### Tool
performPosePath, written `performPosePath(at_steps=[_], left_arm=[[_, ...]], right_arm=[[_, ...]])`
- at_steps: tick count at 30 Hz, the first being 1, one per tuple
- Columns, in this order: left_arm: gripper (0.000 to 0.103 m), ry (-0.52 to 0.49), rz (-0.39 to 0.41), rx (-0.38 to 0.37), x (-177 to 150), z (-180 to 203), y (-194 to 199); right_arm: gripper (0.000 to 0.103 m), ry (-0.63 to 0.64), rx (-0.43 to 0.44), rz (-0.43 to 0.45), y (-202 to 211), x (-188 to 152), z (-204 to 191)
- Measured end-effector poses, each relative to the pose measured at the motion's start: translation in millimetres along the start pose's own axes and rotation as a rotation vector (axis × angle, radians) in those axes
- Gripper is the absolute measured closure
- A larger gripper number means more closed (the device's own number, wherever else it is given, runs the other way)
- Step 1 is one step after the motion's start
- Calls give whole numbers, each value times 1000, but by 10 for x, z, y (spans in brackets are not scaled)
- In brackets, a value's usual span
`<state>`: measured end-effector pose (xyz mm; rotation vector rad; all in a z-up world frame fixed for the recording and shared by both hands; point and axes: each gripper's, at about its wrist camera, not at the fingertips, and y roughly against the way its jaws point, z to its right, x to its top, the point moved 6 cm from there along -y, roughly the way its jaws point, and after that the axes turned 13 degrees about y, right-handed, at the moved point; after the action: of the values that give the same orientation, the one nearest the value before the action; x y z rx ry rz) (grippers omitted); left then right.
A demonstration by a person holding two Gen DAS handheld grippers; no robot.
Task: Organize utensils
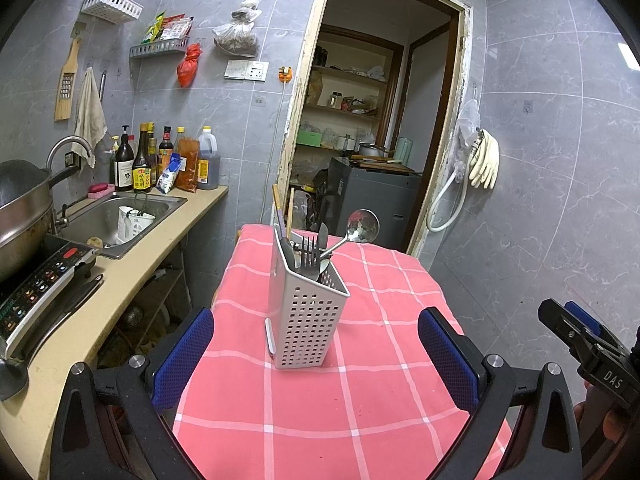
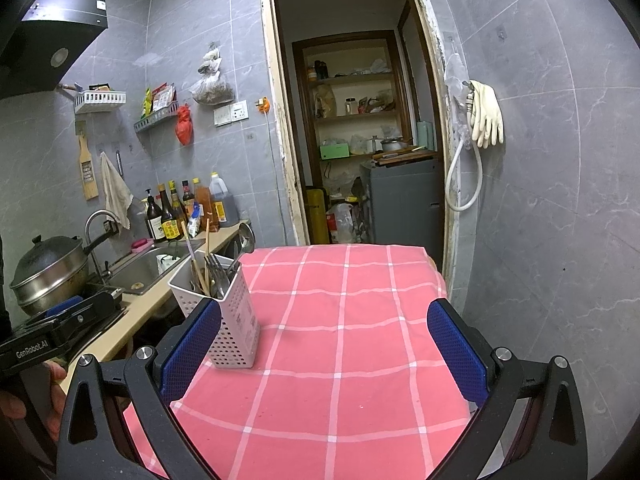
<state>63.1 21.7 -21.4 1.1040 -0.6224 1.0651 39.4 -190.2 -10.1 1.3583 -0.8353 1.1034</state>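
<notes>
A white perforated utensil holder (image 1: 306, 312) stands upright on the red checked tablecloth (image 1: 380, 360). It holds a fork (image 1: 308, 252), a metal ladle (image 1: 360, 228), chopsticks (image 1: 280, 212) and other cutlery. My left gripper (image 1: 316, 360) is open and empty, with the holder just ahead between its blue pads. In the right wrist view the holder (image 2: 232, 320) stands at the left, beside my left pad. My right gripper (image 2: 324, 352) is open and empty over the cloth (image 2: 360, 340). Each gripper shows at the edge of the other's view.
A counter (image 1: 132, 264) runs along the left with a sink (image 1: 120, 216), sauce bottles (image 1: 160, 160), an induction hob (image 1: 36, 288) and a covered pot (image 2: 48, 272). An open doorway (image 1: 372, 120) lies behind the table. Rubber gloves (image 1: 484, 160) and a hose hang on the right wall.
</notes>
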Motion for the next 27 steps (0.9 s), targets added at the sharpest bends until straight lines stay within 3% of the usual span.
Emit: performPosePath(at_steps=[16,27], left_arm=[[0,2,-2,5,-9,-2,-9],[0,-2,-17,39,-181,-82,-9]], right_arm=[[2,-1,0,-3,1,1,-12],[2,-1,0,-4,-2,5,-12]])
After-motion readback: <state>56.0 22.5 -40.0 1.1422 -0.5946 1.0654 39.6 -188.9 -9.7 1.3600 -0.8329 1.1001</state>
